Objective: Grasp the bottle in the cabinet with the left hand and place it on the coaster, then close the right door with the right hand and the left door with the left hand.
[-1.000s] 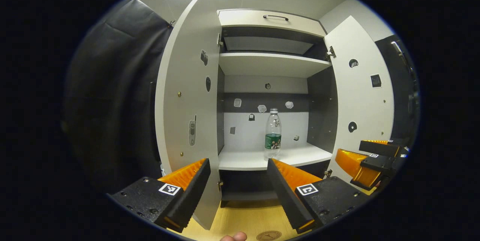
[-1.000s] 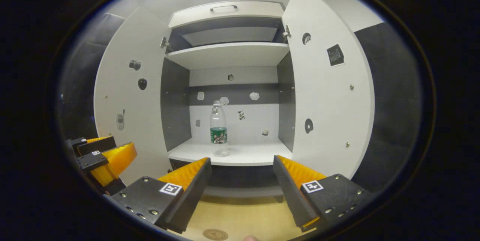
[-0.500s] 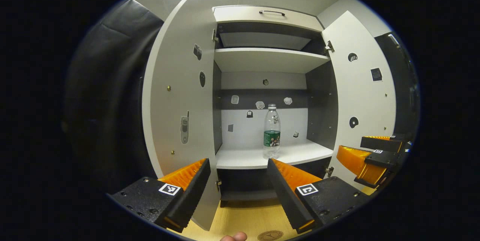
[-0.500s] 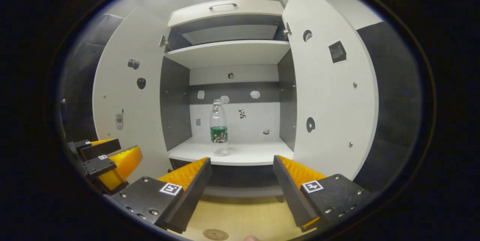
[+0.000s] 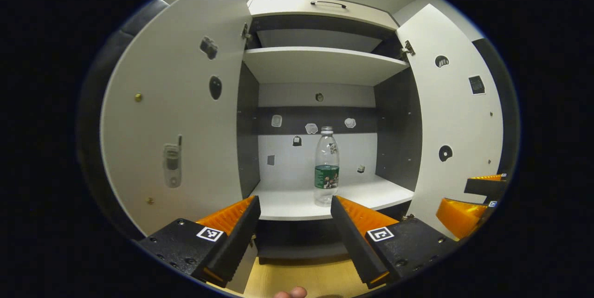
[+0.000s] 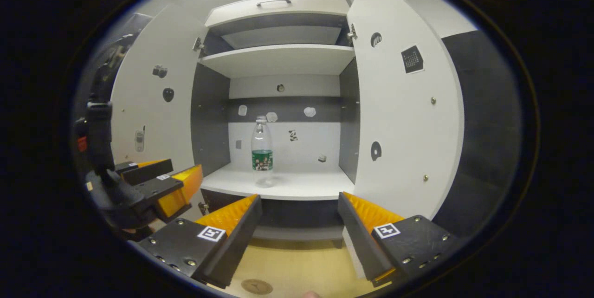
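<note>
Standing upright on the cabinet (image 5: 320, 63) shelf, the bottle (image 5: 326, 165) faces both tools, spread empty.

Clear bottle (image 5: 326, 166) upright on shelf of open-doored cabinet (image 5: 320, 63).

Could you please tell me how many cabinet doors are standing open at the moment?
2. The left door is swung out on the cabinet's left, and the right door on its right. Both are wide open.

Both views toward open cabinet (image 5: 320, 63)
</note>
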The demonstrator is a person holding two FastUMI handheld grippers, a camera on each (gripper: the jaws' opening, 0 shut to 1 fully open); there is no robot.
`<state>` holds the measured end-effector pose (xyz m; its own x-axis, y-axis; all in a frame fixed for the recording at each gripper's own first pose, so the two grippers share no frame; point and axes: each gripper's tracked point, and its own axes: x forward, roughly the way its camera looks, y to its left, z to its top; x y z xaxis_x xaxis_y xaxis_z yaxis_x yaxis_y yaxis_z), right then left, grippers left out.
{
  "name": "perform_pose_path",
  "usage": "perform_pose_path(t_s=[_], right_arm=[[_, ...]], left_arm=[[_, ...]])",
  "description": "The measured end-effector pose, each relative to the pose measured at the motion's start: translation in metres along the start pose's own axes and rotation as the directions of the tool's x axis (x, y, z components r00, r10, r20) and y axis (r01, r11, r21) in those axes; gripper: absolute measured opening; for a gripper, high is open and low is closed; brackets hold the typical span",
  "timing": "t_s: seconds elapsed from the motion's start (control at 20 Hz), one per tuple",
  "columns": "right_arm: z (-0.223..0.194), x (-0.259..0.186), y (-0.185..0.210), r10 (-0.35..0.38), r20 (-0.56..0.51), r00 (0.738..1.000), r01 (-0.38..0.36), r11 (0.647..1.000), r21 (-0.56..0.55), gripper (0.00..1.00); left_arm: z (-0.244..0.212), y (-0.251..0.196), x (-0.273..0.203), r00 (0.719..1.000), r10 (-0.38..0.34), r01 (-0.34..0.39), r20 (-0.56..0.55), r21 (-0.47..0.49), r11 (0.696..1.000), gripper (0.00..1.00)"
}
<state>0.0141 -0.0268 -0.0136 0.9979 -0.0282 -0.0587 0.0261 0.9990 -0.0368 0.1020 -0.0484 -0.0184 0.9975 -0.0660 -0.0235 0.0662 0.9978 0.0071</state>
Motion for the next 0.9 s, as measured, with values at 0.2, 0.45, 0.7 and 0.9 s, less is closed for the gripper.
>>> perform_pose_path(t_s=[0.2,0.45,0.7,0.9], right_arm=[[-0.007,0.002,-0.015,-0.022,-0.024,0.999,0.021,1.0,-0.011,1.0],[-0.01,0.007,-0.027,-0.045,-0.043,0.998,0.044,0.999,-0.028,1.0],[-0.017,0.017,-0.034,-0.059,-0.077,0.995,0.057,0.998,-0.033,1.0],[-0.019,0.023,-0.035,-0.065,-0.089,0.994,0.061,0.997,-0.045,1.0]], left_arm=[[0.006,-0.014,0.044,1.0,-0.024,0.024,0.018,-0.001,1.0,0.96],[0.012,-0.027,0.101,0.999,-0.047,0.047,0.025,-0.001,0.999,0.96],[0.011,-0.04,0.149,0.997,-0.071,0.071,0.016,-0.022,0.997,0.97],[0.013,-0.049,0.179,0.996,-0.088,0.088,0.021,-0.028,0.996,0.96]])
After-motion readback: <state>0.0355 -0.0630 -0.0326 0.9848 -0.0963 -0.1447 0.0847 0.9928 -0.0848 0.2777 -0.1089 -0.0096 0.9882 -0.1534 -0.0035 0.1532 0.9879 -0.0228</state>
